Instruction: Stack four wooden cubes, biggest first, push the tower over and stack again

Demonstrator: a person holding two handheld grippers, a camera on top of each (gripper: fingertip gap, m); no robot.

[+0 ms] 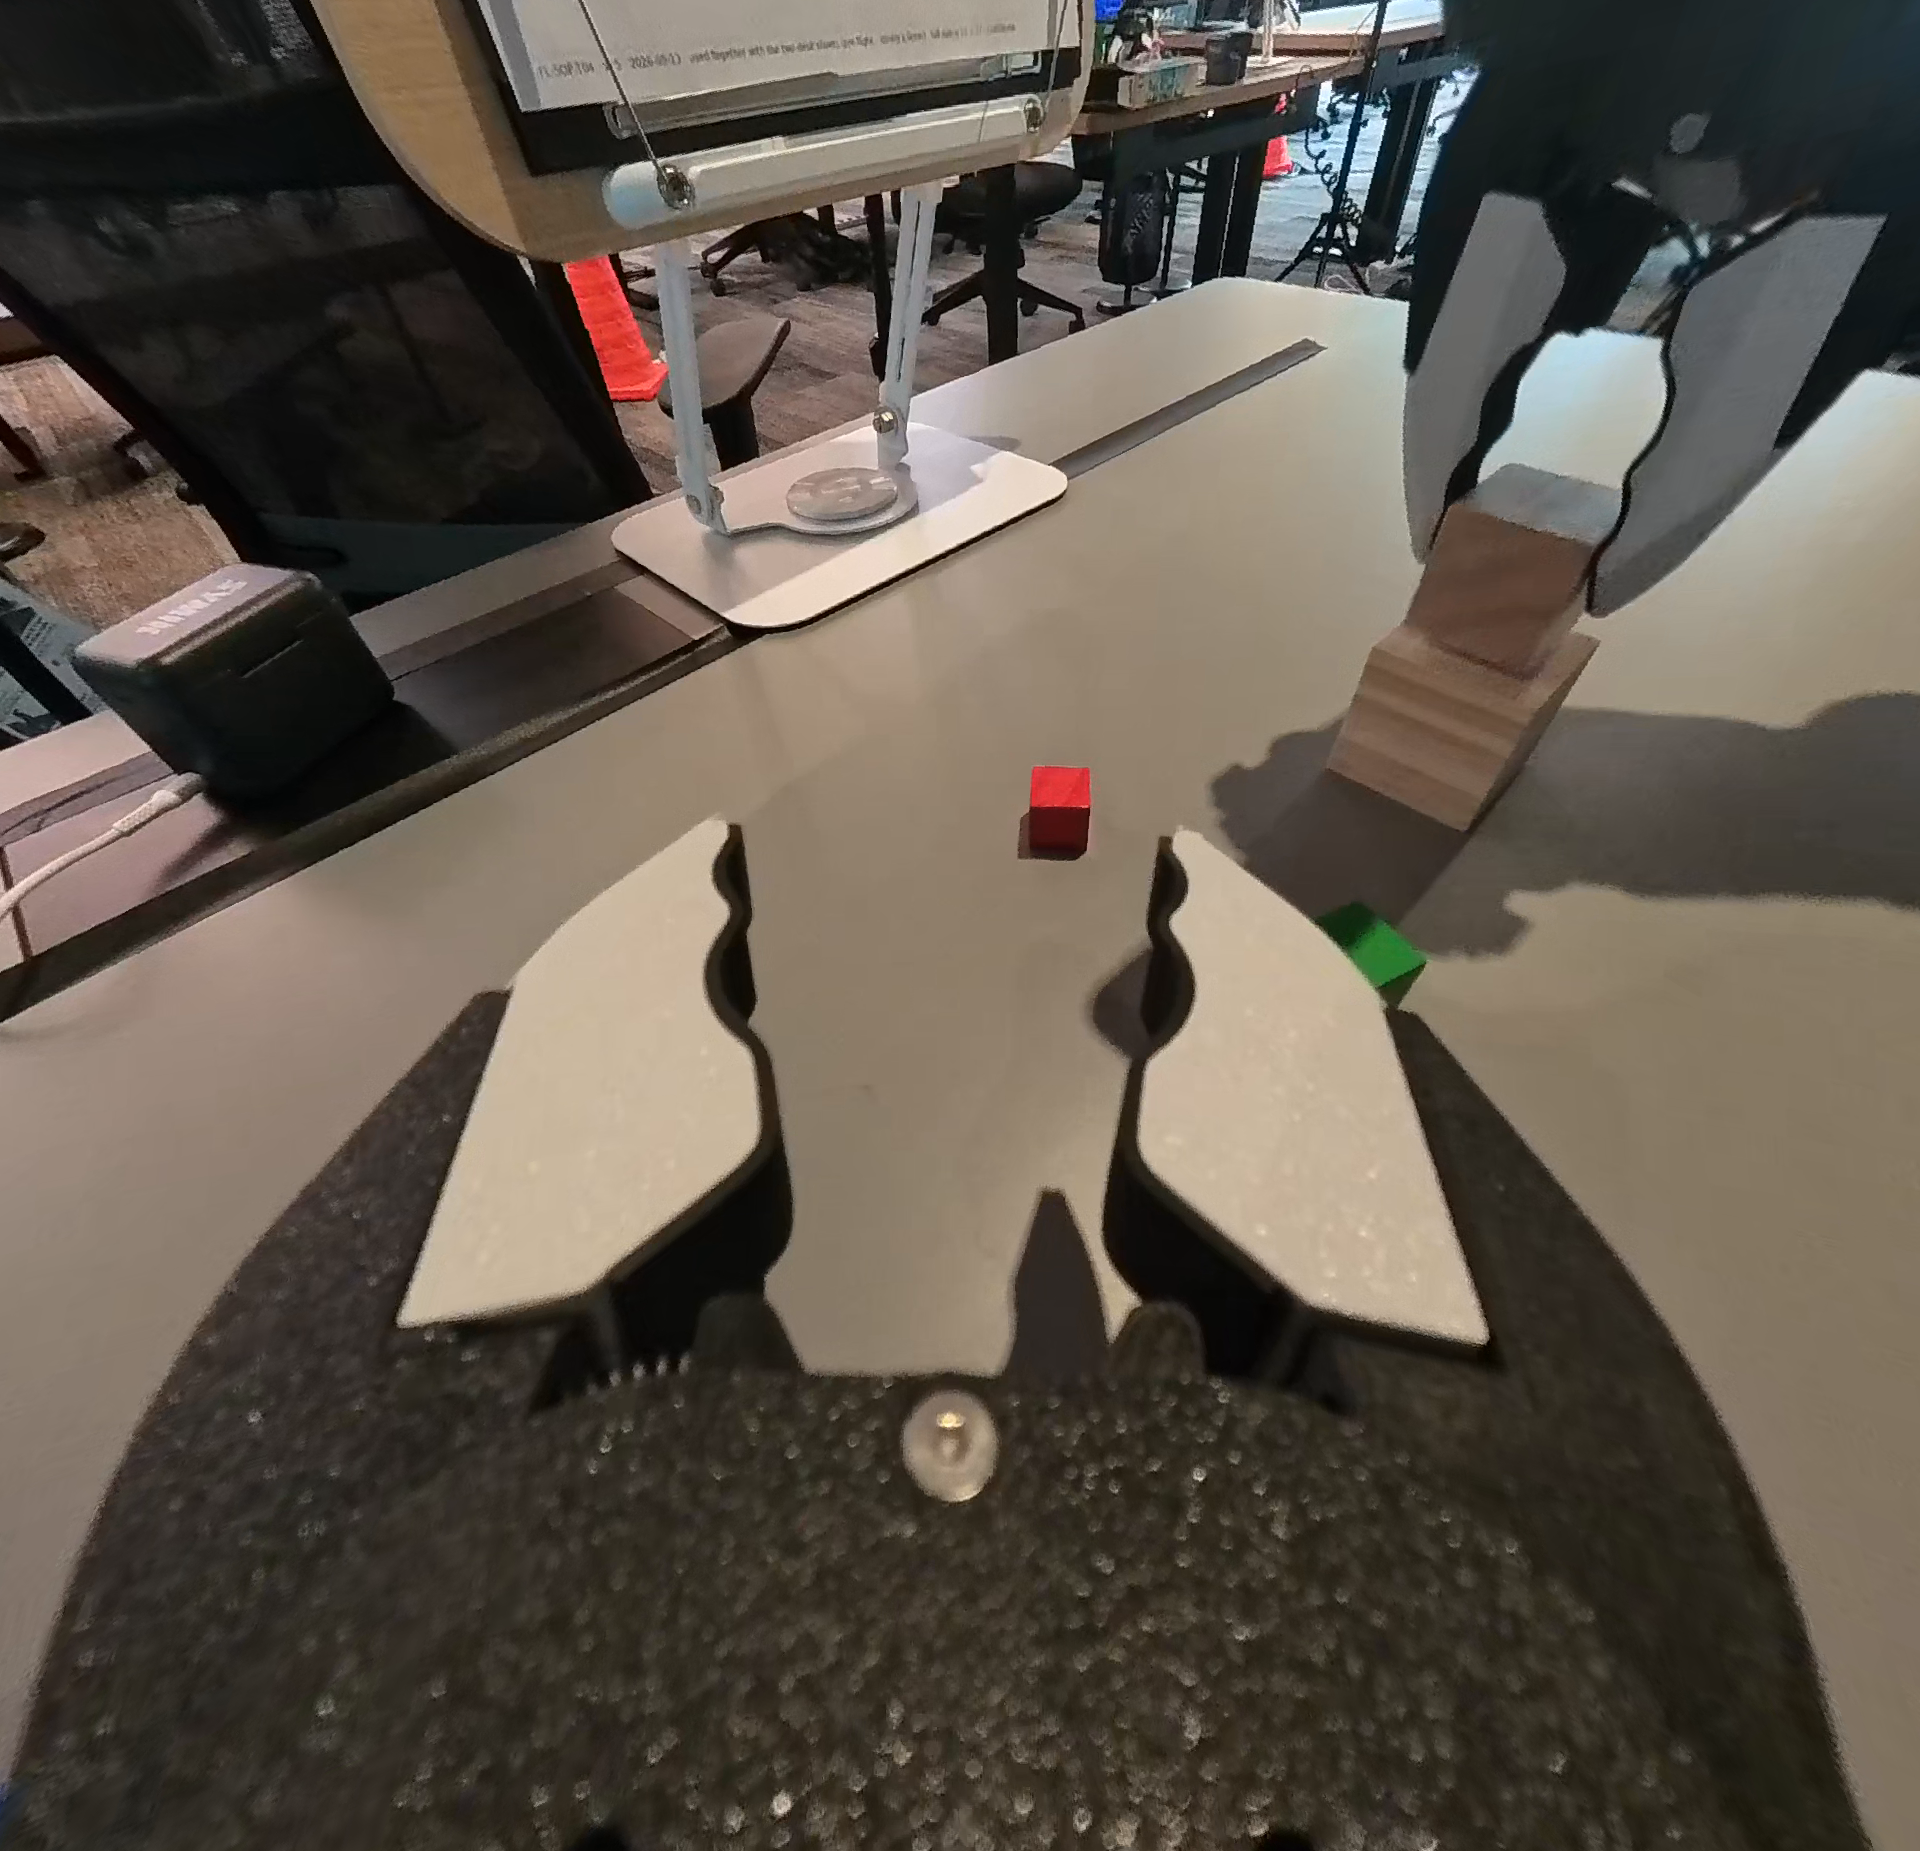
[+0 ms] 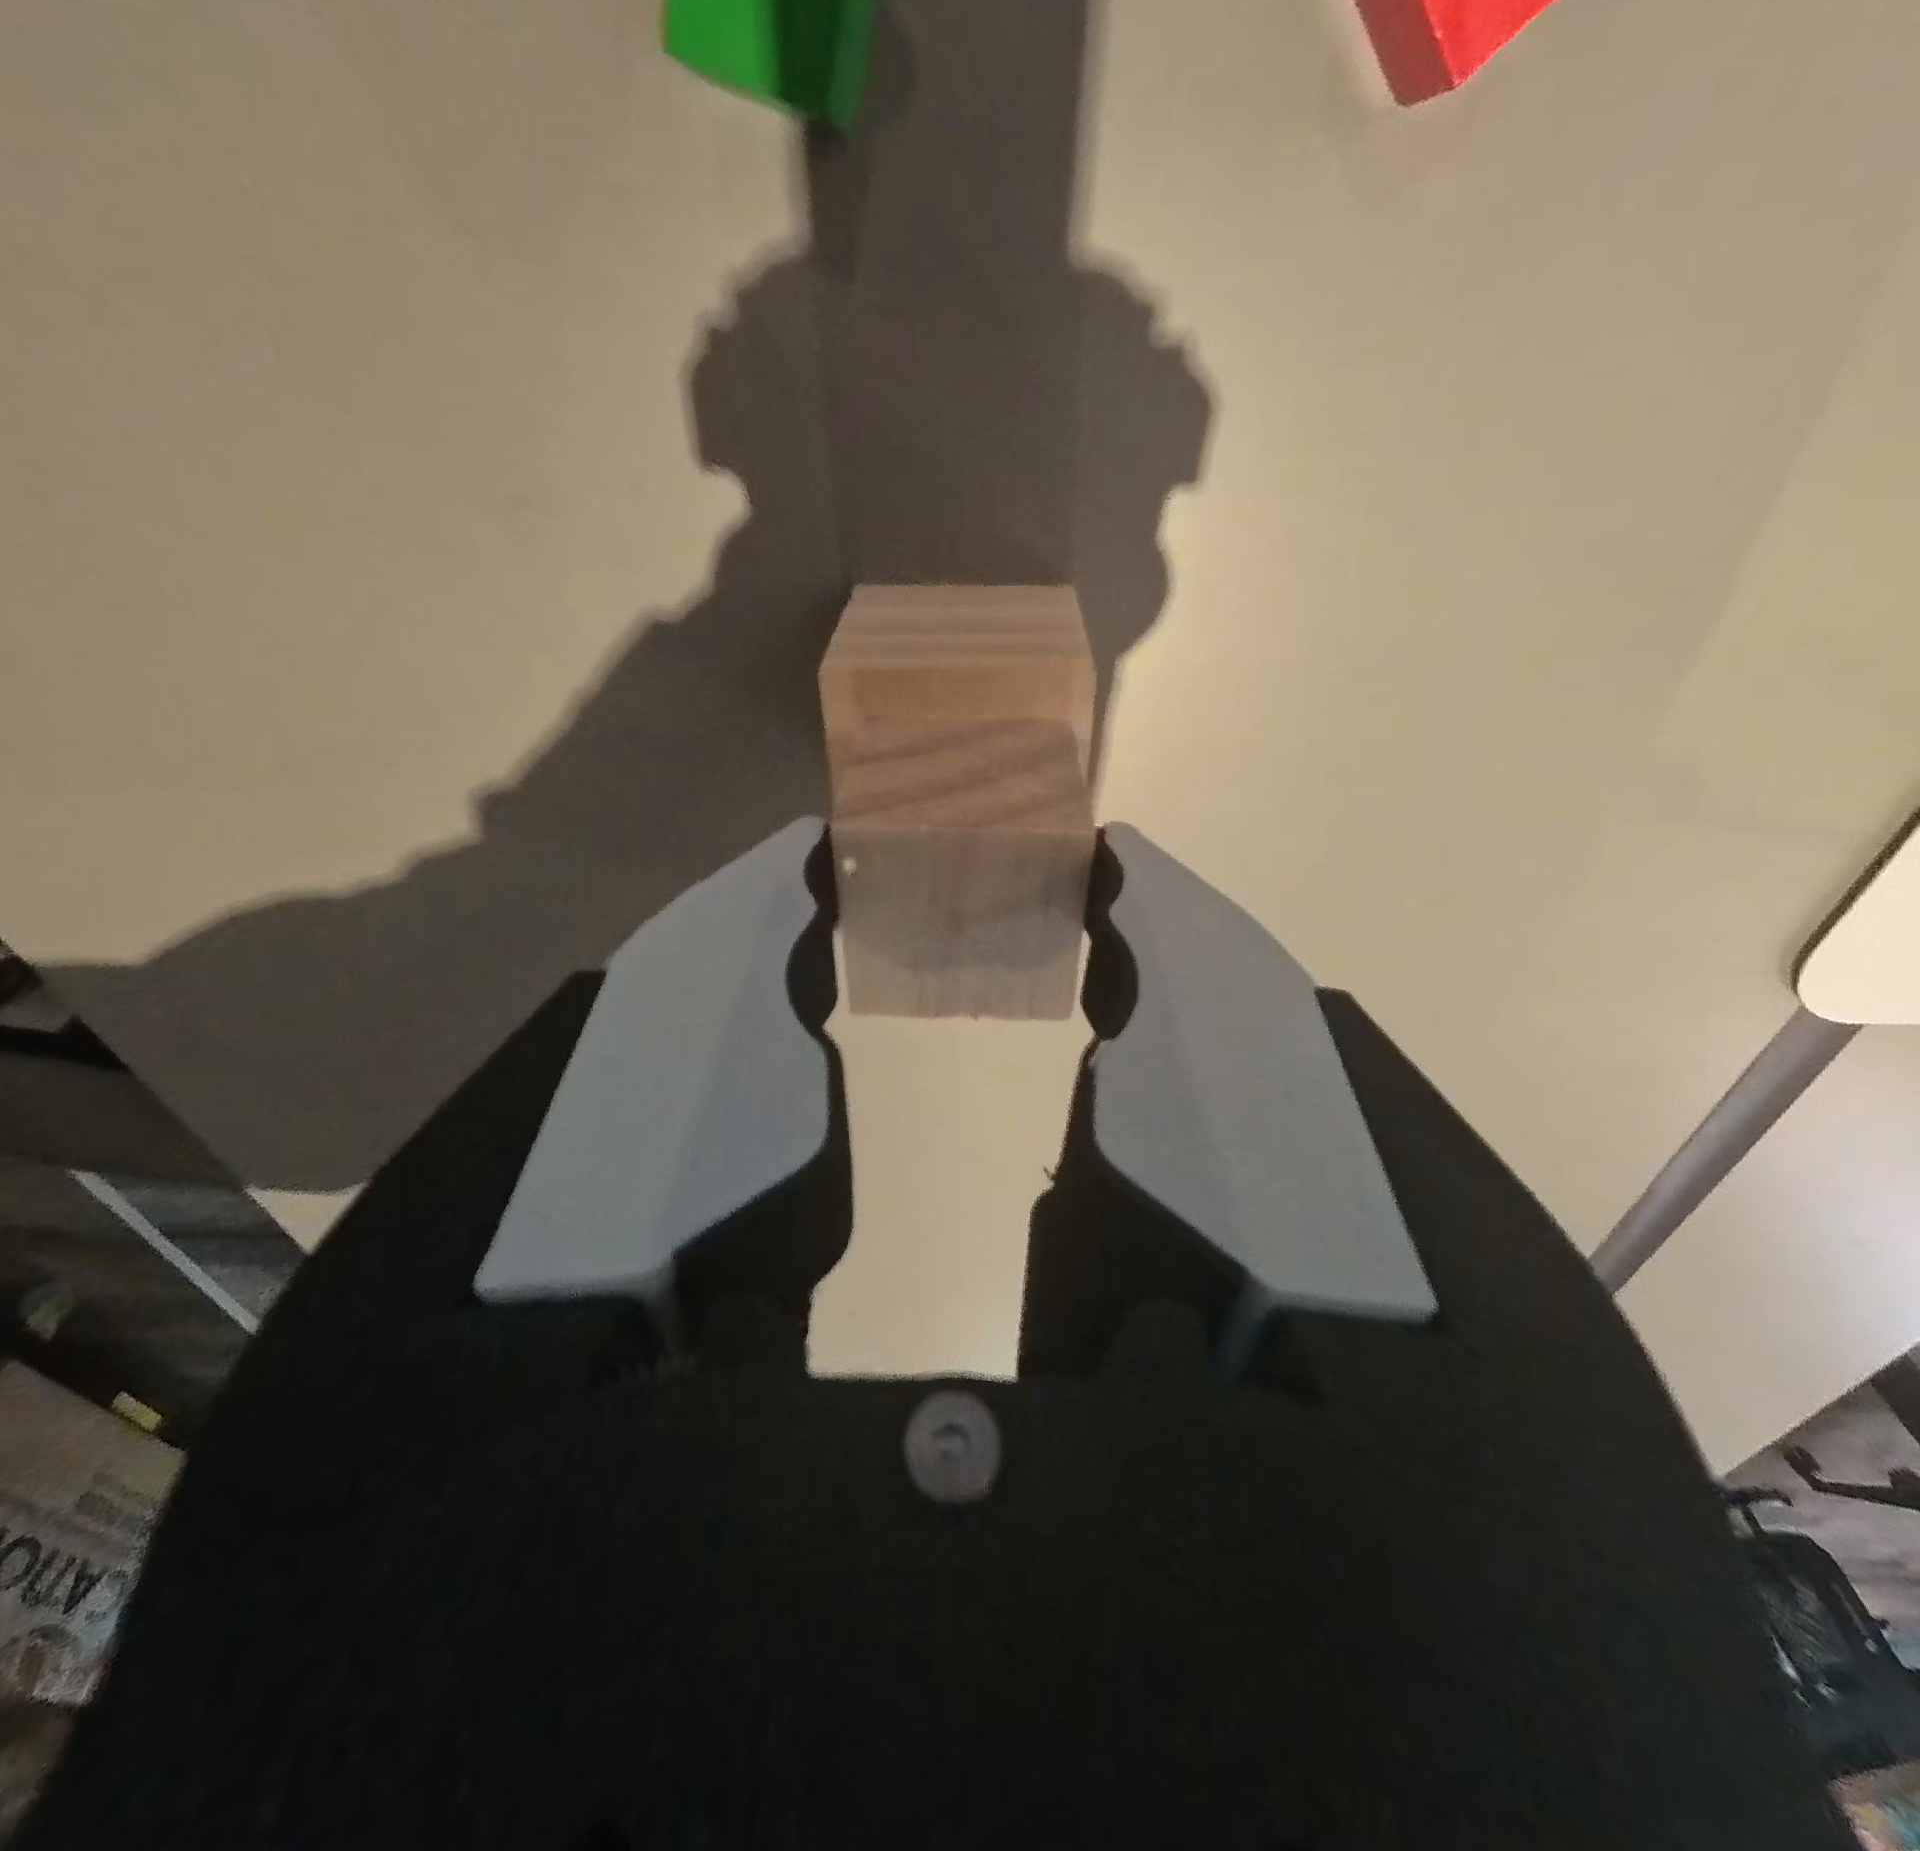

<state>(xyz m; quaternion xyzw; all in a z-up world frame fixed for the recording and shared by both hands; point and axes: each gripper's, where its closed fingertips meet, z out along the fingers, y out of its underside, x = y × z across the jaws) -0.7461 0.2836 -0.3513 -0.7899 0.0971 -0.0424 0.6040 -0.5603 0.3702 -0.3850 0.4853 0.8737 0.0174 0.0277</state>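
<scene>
A big pale wooden cube stands on the grey table at the right. A smaller wooden cube sits on top of it, turned a little. My right gripper comes down from above and is shut on this upper cube. In the right wrist view the cube sits between the tips of my right gripper. A small red cube and a green cube lie loose on the table. My left gripper is open and empty, just short of the red cube.
A metal document stand with a sheet of paper stands at the back of the table. A black box and a white cable lie at the left edge. The table's right edge and a leg show in the right wrist view. My hands' fingertips stand some 20 cm from each other.
</scene>
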